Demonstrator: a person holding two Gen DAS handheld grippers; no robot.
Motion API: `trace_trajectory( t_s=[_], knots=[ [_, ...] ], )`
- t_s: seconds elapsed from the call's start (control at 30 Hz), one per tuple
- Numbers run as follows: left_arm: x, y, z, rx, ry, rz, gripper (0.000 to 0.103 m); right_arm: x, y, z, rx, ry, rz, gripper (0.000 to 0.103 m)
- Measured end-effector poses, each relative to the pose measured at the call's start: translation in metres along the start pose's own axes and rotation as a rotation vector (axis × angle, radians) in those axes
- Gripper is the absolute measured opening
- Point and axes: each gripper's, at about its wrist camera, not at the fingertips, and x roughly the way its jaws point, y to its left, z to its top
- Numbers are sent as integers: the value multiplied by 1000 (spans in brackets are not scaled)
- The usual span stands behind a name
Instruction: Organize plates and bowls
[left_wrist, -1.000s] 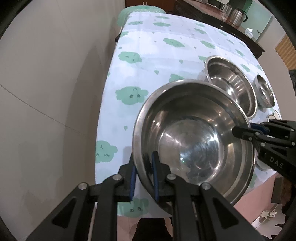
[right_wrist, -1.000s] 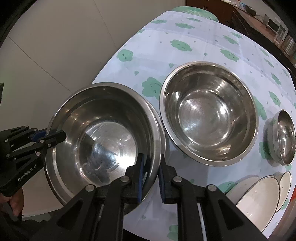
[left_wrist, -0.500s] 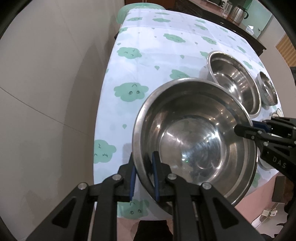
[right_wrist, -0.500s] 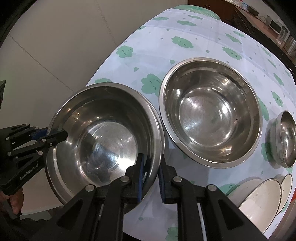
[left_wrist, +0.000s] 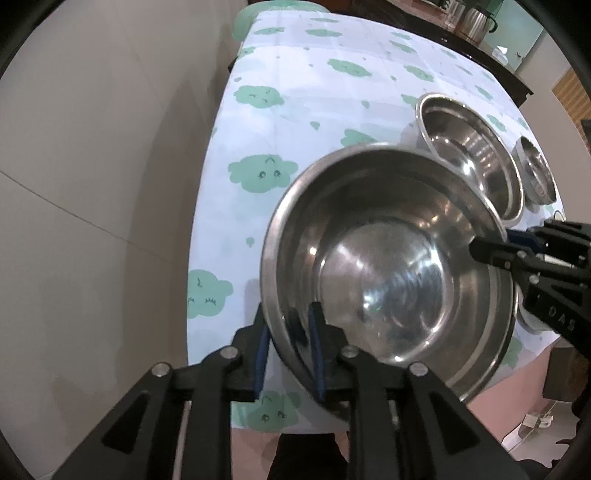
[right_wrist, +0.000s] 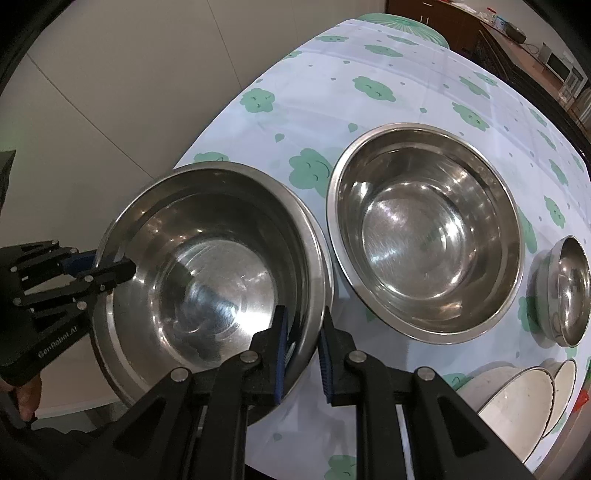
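You're holding the big round stainless-steel bowl (right_wrist: 207, 266) over the cloud-print counter (left_wrist: 295, 103) edge w/ both grippers. Left gripper (left_wrist: 286, 345) at 9 o'clock: jaws just easing apart, rim between them. Right gripper (right_wrist: 302, 341) at 5 o'clock: jaws straddling the rim. Second steel bowl (right_wrist: 424, 236) sitting at 3 o'clock.

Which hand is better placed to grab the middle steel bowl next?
Right. The right gripper grips the big bowl at the rim beside the middle bowl; the left gripper, jaws just opening around the opposite rim, has the big bowl in between.
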Motion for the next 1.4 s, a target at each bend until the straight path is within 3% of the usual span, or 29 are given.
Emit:
trace_trajectory(
  t_s=[0.27, 0.9, 1.07, 1.27, 1.4],
  knots=[
    [-6, -5, -4, 30, -9, 0, 31, 1, 1, 1, 4, 0, -6, 19],
    [-22, -3, 14, 8, -63, -8, 33, -23, -23, -9, 78, -73, 12, 19],
    [-23, -14, 25, 34, -69, -13, 45, -22, -29, -10, 86, -66, 8, 19],
    [-25, -26, 42, 68, -81, -21, 47, -28, -43, -5, 114, -79, -7, 19],
    [-27, -36, 55, 87, -96, -26, 59, -32, -55, -3, 134, -85, -22, 19]
  ],
)
